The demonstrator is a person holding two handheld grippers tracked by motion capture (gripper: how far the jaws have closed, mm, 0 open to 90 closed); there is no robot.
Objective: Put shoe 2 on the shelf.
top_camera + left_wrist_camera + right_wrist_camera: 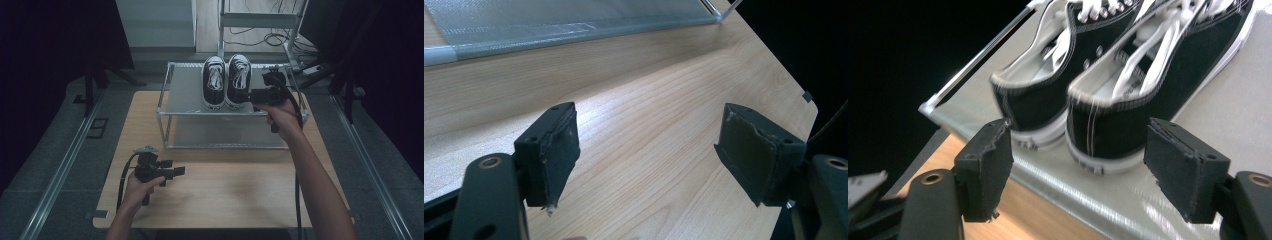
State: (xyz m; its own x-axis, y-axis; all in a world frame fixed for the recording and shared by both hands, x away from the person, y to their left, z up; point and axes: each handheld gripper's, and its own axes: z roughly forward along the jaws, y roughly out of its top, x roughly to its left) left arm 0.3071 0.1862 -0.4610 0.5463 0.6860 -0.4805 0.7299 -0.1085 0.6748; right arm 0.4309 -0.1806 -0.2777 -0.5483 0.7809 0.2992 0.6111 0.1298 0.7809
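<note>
The right gripper (247,96) has its jaws wide apart, holding nothing. It is at the heels of the two black shoes (226,80) on top of the rack (185,90). The left gripper (177,171), wide too, is over the table (225,190) in front of the rack.

A pair of black canvas low-top sneakers (226,82) with white laces, white rubber soles and toe caps, white stitching along the collar and silver eyelets stands on a pale grey metal shoe rack (182,95) with silvery tube rails. The light wooden table (225,187) shows a fine straight grain in beige. The left gripper (177,171) and the right gripper (245,96) are matt black, their pads dark grey and frayed at the edges
</note>
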